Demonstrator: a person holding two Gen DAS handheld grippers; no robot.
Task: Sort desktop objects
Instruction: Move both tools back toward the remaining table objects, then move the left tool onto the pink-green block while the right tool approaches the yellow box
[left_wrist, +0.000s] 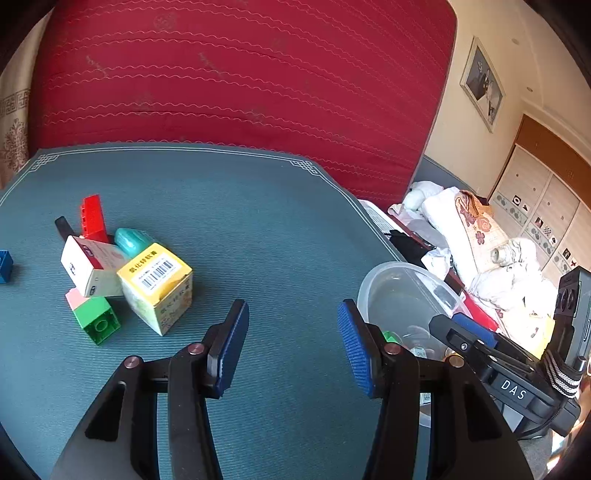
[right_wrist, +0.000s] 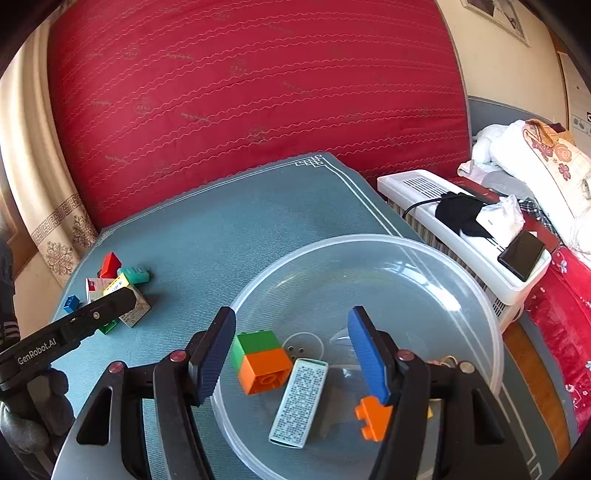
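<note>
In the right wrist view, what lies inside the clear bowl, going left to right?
Green-and-orange block → printed small box → loose orange brick, all lying in the clear bowl.

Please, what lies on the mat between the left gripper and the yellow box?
Nothing: in the left wrist view, only bare green mat separates the open left gripper from the yellow box.

A home bedroom was indicated by a red quilted mattress propped upright behind the table's far edge, folded bedding heaped beyond its right edge, a framed photograph hung on the wall, and wardrobe doors.
</note>
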